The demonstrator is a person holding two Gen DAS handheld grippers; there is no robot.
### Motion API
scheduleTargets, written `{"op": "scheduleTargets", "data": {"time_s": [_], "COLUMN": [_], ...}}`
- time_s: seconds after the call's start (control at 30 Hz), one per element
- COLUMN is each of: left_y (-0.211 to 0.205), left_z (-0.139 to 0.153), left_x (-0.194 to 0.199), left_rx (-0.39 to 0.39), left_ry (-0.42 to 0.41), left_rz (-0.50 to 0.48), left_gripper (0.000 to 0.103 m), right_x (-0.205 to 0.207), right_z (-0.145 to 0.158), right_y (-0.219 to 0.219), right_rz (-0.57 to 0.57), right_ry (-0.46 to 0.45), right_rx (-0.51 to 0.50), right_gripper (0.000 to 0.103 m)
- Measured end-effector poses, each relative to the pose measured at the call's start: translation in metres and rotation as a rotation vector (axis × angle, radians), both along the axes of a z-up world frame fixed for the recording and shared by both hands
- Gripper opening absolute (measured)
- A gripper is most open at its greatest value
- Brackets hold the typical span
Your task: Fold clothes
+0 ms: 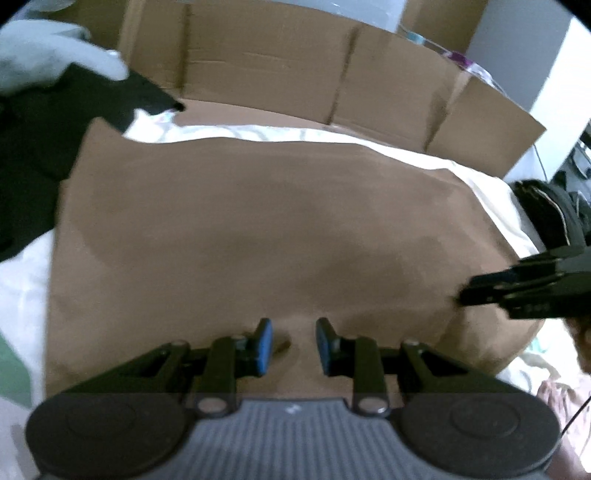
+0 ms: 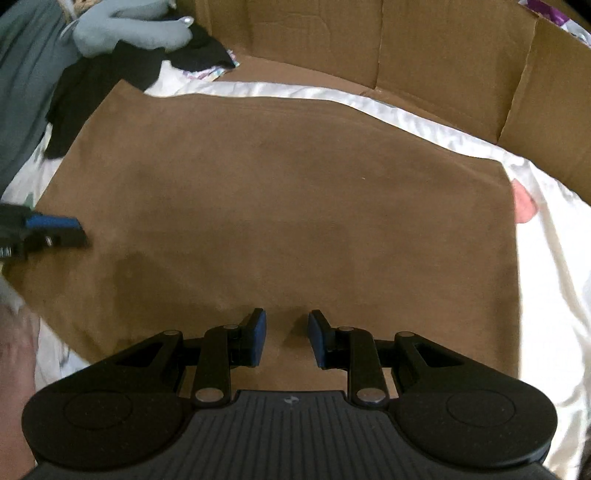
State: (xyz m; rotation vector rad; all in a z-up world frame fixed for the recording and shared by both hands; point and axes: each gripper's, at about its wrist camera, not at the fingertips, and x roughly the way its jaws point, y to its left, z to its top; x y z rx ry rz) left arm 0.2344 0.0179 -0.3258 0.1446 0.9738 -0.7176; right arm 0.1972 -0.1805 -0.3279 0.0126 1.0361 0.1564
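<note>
A brown garment point(image 1: 258, 229) lies spread flat on a white sheet point(image 1: 22, 295); it also fills the right wrist view point(image 2: 295, 206). My left gripper point(image 1: 293, 343) is open and empty, its blue pads just above the garment's near edge. My right gripper point(image 2: 287, 339) is open and empty over the same near edge, further right. The right gripper shows at the right edge of the left wrist view point(image 1: 524, 291). The left gripper shows at the left edge of the right wrist view point(image 2: 48, 230).
A cardboard wall point(image 1: 295, 70) stands behind the sheet, also in the right wrist view point(image 2: 443, 48). A pile of black point(image 2: 110, 81) and grey-blue point(image 2: 129, 29) clothes lies at the far left. A dark bag point(image 1: 546, 210) sits at the right.
</note>
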Motion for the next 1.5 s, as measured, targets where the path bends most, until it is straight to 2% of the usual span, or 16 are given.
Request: {"op": "scheduleTargets", "data": {"time_s": [0.23,0.37,0.4,0.47,0.57,0.6,0.7,0.8,0.87,1.13,1.33,1.4,1.5], "left_y": [-0.03,-0.034,-0.035,-0.038,-0.043,-0.045,-0.051,-0.057,-0.06,-0.05,-0.041,-0.038,-0.035], "left_z": [-0.007,-0.01,-0.011,-0.01,-0.011,-0.012,-0.018,-0.026,-0.034,-0.043,-0.047,-0.048,-0.048], "left_x": [-0.008,-0.008,-0.008,-0.006,-0.006,-0.007,-0.007,-0.008,-0.007,-0.021,-0.037,-0.041,-0.045], "left_rx": [-0.019,-0.045,-0.051,-0.062,-0.083,-0.092,-0.12,-0.134,-0.132,-0.156,-0.148,-0.135,-0.123], "left_ry": [0.006,0.022,0.025,0.026,0.033,0.041,0.076,0.102,0.124,0.189,0.251,0.273,0.278], "left_rz": [-0.063,-0.044,-0.042,-0.045,-0.053,-0.056,-0.067,-0.08,-0.073,-0.048,-0.077,-0.126,-0.15], "left_gripper": [0.028,0.028,0.027,0.027,0.026,0.026,0.012,0.011,0.006,0.006,0.006,0.006,0.006], "right_x": [0.001,0.0,0.001,0.002,0.004,0.005,0.006,0.008,0.008,0.011,0.013,0.015,0.02], "right_z": [-0.007,-0.008,-0.009,-0.011,-0.013,-0.016,-0.018,-0.015,-0.014,-0.011,-0.007,-0.005,-0.005], "right_y": [0.038,0.042,0.043,0.045,0.05,0.052,0.051,0.045,0.041,0.024,0.028,0.032,0.038], "right_rz": [0.066,0.071,0.077,0.091,0.111,0.122,0.127,0.109,0.097,0.054,0.078,0.096,0.127], "right_ry": [-0.033,-0.039,-0.042,-0.049,-0.052,-0.054,-0.052,-0.045,-0.04,-0.029,-0.038,-0.04,-0.024], "right_rx": [0.02,0.027,0.028,0.032,0.032,0.023,0.02,0.036,0.047,0.077,0.127,0.142,0.161], "right_gripper": [0.032,0.032,0.03,0.017,0.01,0.01,0.01,0.01,0.012,0.013,0.013,0.013,0.013]}}
